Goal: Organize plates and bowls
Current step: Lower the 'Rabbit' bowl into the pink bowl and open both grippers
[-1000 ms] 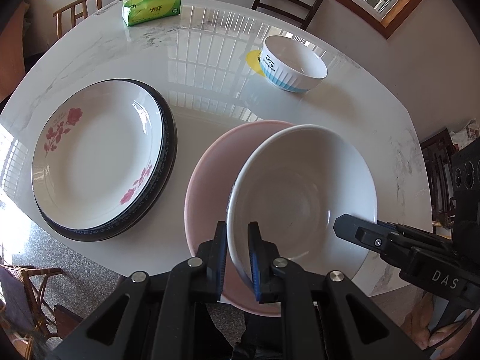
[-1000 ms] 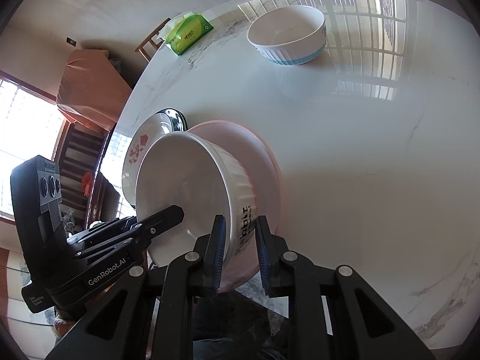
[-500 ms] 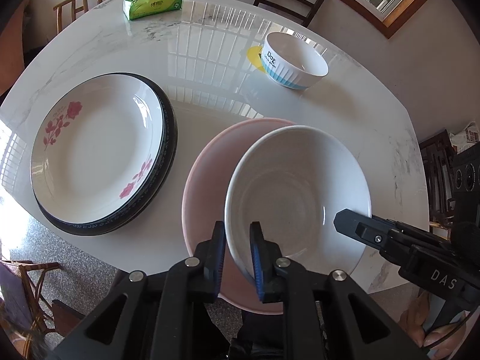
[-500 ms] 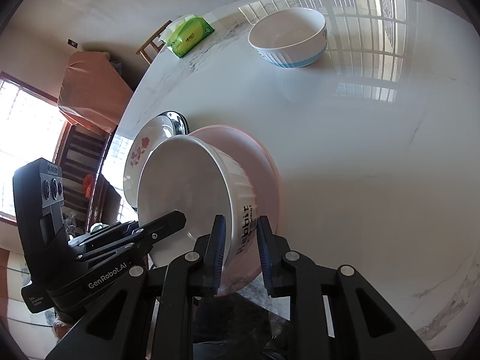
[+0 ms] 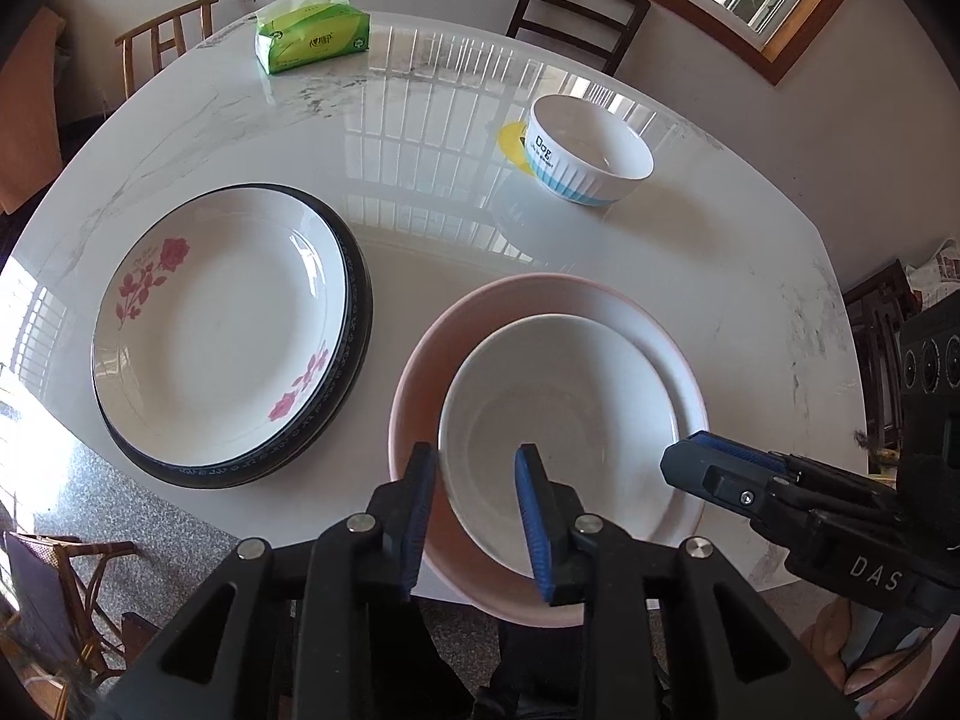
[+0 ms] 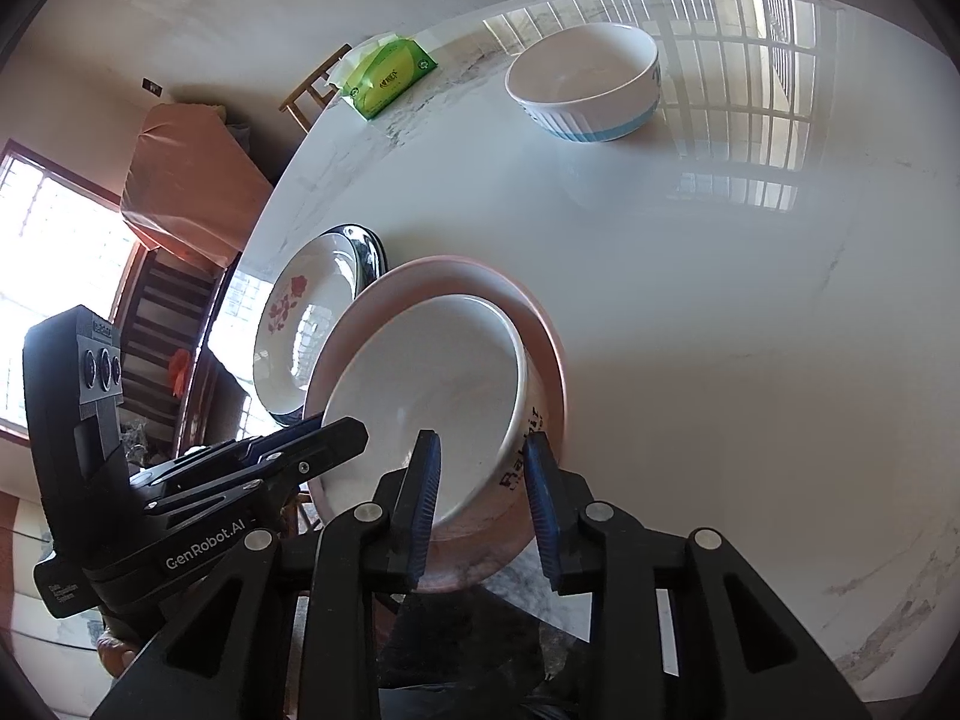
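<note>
a glossy white marble-patterned round table [image 5: 456, 228] fills both views, mirroring barred window light. wooden chairs stand around its far edge, a wood-framed window sits high on a pale wall, and speckled grey flooring shows below the near rim. a green tissue pack [image 5: 311, 39] lies at the far edge.

half a second ago both grippers pinched the rim of the plain white ceramic bowl [image 5: 558, 426], which sat tilted; now it rests level inside the wide pale pink shallow bowl [image 5: 540, 300] at the near edge. the left gripper [image 5: 474, 498] has spread its blue-padded fingers, one outside the white bowl's near rim and one over its inside, gripping nothing. the right gripper [image 6: 483, 492] has likewise let go, its fingers straddling the bowl's lettered wall with a gap on each side.

counted: three bowls, namely the white one, the pink one under it, and a ribbed white bowl with a blue band [image 5: 591, 150] standing well apart toward the far right beside a yellow disc [image 5: 513, 141]. two plates, a white rose-printed plate [image 5: 222, 324] stacked on a dark-rimmed plate [image 5: 351, 360], lie left of the pink bowl. two grippers, one tissue pack.
</note>
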Tool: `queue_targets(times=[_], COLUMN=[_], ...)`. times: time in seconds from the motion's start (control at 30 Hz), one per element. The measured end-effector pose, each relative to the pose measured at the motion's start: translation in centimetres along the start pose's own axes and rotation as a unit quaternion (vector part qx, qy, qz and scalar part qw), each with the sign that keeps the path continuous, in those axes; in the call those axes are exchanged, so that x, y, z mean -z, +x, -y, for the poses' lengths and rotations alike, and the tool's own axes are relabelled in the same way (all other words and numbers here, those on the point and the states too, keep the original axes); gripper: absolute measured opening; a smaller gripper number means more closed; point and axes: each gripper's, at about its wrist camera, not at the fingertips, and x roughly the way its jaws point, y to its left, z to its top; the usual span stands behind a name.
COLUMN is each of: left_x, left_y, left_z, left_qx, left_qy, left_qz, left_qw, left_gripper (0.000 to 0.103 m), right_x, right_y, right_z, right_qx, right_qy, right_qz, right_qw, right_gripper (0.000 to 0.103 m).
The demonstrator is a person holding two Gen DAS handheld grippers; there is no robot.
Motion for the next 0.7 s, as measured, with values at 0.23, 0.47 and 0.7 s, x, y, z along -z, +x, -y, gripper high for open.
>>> queue_targets(times=[0.23, 0.47, 0.7], left_x=[0.1, 0.2, 0.1], left_y=[-1.3, -1.6, -1.3], left_z=[1.3, 2.4, 3.6], left_qx=[-0.026, -0.047, -0.068], left_qy=[0.042, 0.068, 0.087], left_qz=[0.033, 0.055, 0.068], left_qw=[0.9982, 0.9951, 0.9916], left_gripper=[0.032, 0.032, 0.032], right_x=[0.2, 0.6, 1.0], right_y=[-1.1, -2.8, -3.6], right_z=[0.0, 0.6, 2.6], right_qx=[-0.008, -0.016, -0.017], right_qy=[-0.004, -0.004, 0.013], right_qz=[0.016, 0.042, 0.062], right_qw=[1.0, 0.999, 0.998], right_gripper=[0.031, 0.035, 0.038])
